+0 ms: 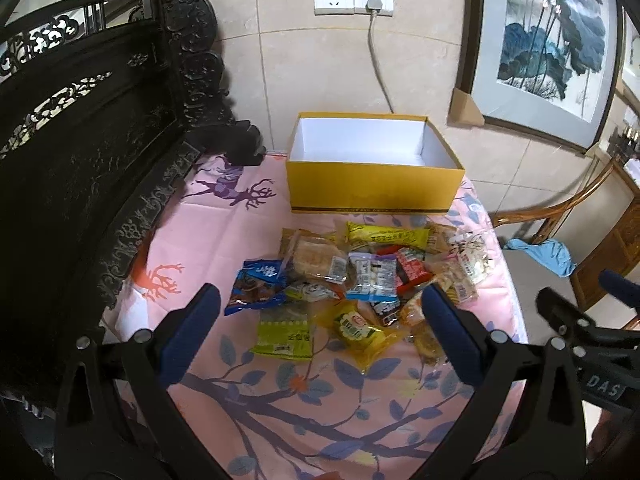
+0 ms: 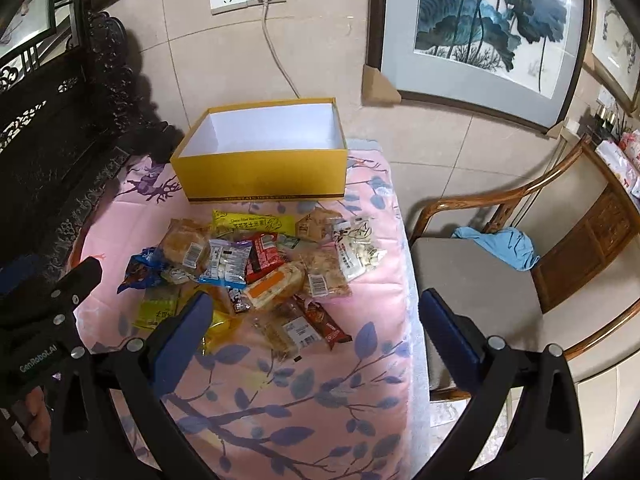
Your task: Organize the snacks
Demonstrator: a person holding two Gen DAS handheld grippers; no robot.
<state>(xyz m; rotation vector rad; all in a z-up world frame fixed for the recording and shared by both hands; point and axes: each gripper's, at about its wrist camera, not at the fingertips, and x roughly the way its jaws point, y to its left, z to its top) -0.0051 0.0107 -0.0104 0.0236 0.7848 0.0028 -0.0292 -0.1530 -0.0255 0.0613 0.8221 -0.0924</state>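
- The surface (image 1: 208,236) is wearing a pink cloth with blue leaves and branches on it, and everything else is sitting on it.
- A dark carved wooden screen (image 1: 80,152) is standing just left of the yellow box.
- A wooden chair (image 2: 500,276) is standing well to the right of the yellow box, with a blue cloth (image 2: 504,246) lying on its seat.
- The yellow box (image 1: 372,188) is sitting open at the back of the surface, against the wall, and its white inside is showing nothing in it.
- The pile of snacks (image 1: 360,280) is lying just in front of the yellow box, not touching it.
- A long yellow packet (image 1: 386,234) is lying at the edge of the pile nearest the yellow box.
- A blue packet (image 1: 256,284) is lying at the left edge of the pile, farther from the yellow box.
- The left gripper (image 1: 320,308) is hanging over the near edge of the pile, away from the yellow box. Its fingers (image 1: 192,328) are spread wide and holding nothing.
- The right gripper (image 2: 316,320) is hanging in front of the yellow box too, over the right part of the pile. Its fingers (image 2: 184,336) are spread wide and holding nothing.
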